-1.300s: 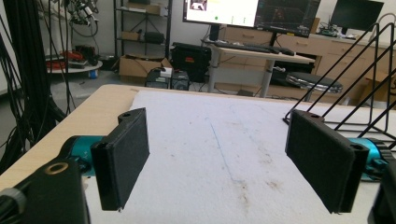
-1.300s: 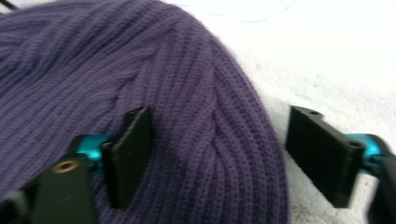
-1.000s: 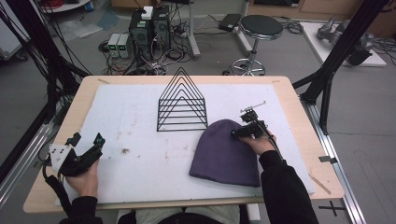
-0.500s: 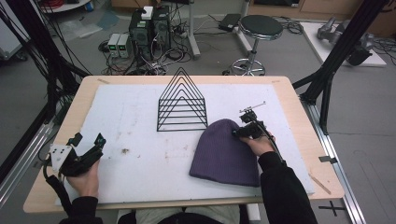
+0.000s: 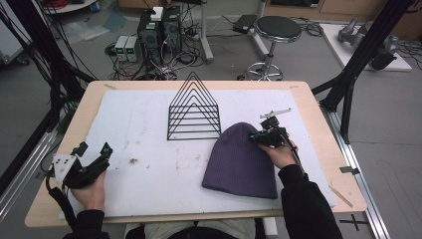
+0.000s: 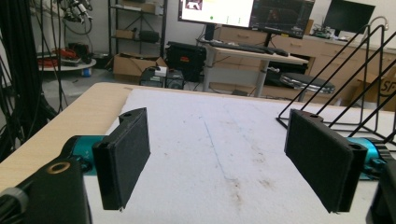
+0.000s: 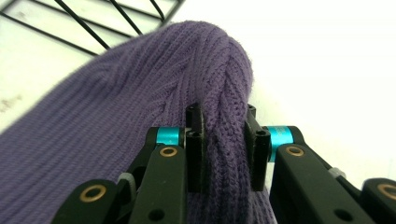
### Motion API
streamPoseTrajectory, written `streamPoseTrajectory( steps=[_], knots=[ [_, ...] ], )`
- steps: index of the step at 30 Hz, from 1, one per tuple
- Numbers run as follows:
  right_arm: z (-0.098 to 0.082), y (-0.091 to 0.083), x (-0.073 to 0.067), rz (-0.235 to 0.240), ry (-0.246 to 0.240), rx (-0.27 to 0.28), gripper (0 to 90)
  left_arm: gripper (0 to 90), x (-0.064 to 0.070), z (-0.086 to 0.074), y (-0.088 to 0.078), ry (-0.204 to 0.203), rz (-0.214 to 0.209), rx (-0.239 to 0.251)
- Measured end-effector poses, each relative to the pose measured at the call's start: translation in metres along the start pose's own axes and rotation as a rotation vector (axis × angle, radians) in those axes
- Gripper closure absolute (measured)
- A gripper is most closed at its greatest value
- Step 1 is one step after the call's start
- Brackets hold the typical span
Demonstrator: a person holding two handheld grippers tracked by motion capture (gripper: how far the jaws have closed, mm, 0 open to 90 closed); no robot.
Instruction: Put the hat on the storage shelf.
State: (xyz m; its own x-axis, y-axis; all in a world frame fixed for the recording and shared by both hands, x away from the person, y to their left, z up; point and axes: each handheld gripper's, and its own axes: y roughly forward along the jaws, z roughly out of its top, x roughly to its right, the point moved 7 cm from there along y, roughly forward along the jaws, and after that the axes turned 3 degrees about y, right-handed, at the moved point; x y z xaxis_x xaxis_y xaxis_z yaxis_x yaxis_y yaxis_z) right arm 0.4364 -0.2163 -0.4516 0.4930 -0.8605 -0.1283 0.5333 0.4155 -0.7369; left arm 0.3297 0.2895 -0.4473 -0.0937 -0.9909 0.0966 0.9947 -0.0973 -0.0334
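Even, soft overhead light; the white mat (image 7: 327,60) glares to blank white at upper right, near jaws slightly blurred.

A ribbed purple knit beanie (image 5: 241,162) lies on a white foam mat (image 5: 144,144) speckled with brown marks, over a pale wood tabletop (image 5: 318,124). The wire rack (image 5: 194,112) is black. Both grippers have black jaws with teal fittings.
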Motion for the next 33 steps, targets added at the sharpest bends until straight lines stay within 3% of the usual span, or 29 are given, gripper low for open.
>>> streamPoseTrajectory(
  steps=[4,5,12,13,19,20,22,26,33],
  knots=[
    [0.005,-0.009,-0.003,0.008,-0.006,0.055,75.2,22.4,0.000,0.000,0.000,-0.005,-0.004,-0.002],
    [0.008,-0.015,-0.004,0.009,-0.008,0.090,75.1,22.5,0.000,0.000,0.000,-0.007,-0.003,-0.002],
    [0.014,-0.031,-0.005,0.003,-0.015,0.172,74.8,22.5,0.000,-0.001,0.000,-0.007,-0.002,-0.002],
    [0.017,-0.038,-0.006,0.002,-0.036,0.219,74.8,22.5,0.000,-0.001,0.000,-0.007,-0.002,-0.003],
    [0.024,-0.057,-0.008,-0.025,-0.063,0.341,74.7,22.5,0.000,0.000,0.000,-0.009,0.001,0.000],
    [0.027,-0.063,-0.009,-0.032,-0.077,0.392,74.8,22.5,-0.001,0.000,0.000,-0.009,0.002,0.000],
    [0.029,-0.067,-0.010,-0.034,-0.082,0.418,74.7,22.4,-0.001,0.000,0.000,-0.011,0.002,0.000],
    [0.036,-0.082,-0.016,-0.036,-0.118,0.540,74.8,22.5,-0.001,0.000,0.000,-0.010,0.002,0.000],
    [0.046,-0.096,-0.024,-0.050,-0.136,0.634,74.8,22.5,-0.001,0.000,0.000,-0.015,-0.006,0.003]
  ],
)
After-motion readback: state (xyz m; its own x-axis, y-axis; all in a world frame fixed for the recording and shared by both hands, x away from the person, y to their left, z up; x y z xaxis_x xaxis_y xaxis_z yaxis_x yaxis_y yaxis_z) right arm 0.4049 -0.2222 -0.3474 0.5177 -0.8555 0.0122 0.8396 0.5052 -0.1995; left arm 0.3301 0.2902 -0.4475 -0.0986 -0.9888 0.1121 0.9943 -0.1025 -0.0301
